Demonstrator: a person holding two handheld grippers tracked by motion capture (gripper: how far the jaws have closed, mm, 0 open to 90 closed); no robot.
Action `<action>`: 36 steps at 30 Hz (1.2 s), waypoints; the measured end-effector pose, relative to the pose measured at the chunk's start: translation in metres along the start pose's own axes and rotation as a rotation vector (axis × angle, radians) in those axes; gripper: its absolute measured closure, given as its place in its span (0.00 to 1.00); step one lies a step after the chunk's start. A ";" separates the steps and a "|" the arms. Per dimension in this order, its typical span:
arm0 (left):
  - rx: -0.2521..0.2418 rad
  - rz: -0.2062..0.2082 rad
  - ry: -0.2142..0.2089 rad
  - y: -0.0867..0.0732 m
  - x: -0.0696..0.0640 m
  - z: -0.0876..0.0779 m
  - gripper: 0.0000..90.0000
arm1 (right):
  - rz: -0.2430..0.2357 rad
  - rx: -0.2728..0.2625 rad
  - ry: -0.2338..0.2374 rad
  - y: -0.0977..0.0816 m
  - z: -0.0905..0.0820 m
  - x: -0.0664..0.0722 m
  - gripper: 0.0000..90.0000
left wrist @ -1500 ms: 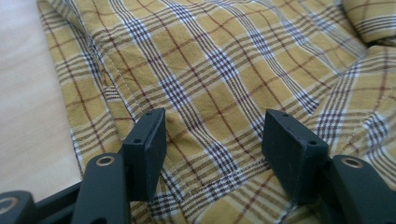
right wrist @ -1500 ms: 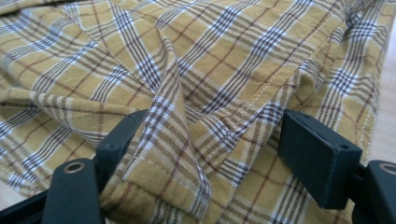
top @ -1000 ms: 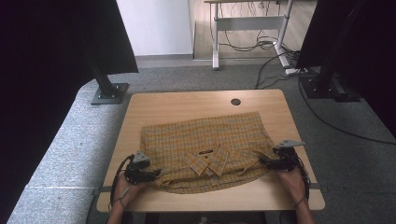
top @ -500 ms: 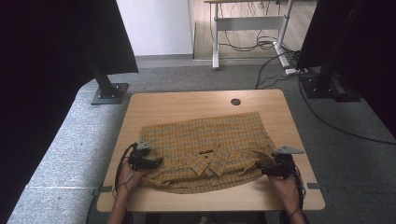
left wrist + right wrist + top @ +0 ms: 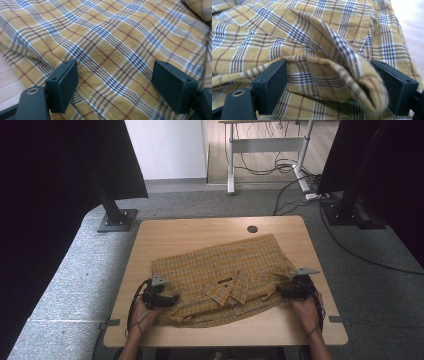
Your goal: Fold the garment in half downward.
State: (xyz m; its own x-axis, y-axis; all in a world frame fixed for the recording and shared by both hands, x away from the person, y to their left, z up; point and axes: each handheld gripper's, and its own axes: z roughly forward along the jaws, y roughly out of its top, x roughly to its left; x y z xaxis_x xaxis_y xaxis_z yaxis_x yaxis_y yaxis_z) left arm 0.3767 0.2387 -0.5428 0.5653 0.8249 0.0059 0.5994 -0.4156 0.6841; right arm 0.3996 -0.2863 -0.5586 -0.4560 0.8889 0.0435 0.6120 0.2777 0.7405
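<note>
Item one, my left gripper (image 5: 117, 87): jaws spread wide, having just been opening, poised low over flat cloth with nothing pinched; plaid passes beneath and between them untouched by the pads.

Item two, my right gripper (image 5: 337, 85): jaws spread, a raised fold of cloth bunched in the gap and brushing the right-hand pad. I cannot tell that it is truly gripped; I judge it loose.

Item three, the yellow-and-brown plaid cotton shirt (image 5: 225, 280): lying before both grippers, collar nearest me and between them, hem stretching away. Its near edge is rumpled at each side, which I take as the reason I hold one gripper at either end: to draw the cloth flat or begin a fold.

Item four, the pale wooden table (image 5: 175, 235): under the shirt, bare beyond it.

Pose: my left hand (image 5: 142, 312) and right hand (image 5: 305, 312) lie low at the near table edge, forearms rising toward the shirt, grippers angled inward.
</note>
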 end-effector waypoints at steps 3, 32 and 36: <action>-0.007 0.000 -0.002 0.003 -0.001 0.003 0.24 | 0.002 -0.003 0.000 0.006 0.006 -0.010 0.18; -0.219 -0.068 0.066 -0.007 0.034 -0.042 0.22 | -0.002 -0.058 0.019 0.002 -0.029 -0.010 0.14; -0.227 -0.083 0.074 -0.012 0.039 -0.051 0.22 | 0.001 -0.071 0.017 0.001 -0.039 -0.009 0.14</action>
State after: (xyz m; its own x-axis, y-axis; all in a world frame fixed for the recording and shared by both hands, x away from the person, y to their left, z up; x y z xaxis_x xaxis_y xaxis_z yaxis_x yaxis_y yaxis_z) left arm 0.3622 0.2958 -0.5136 0.4714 0.8819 -0.0088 0.4942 -0.2559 0.8308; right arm 0.3795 -0.3080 -0.5323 -0.4667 0.8827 0.0552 0.5653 0.2497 0.7862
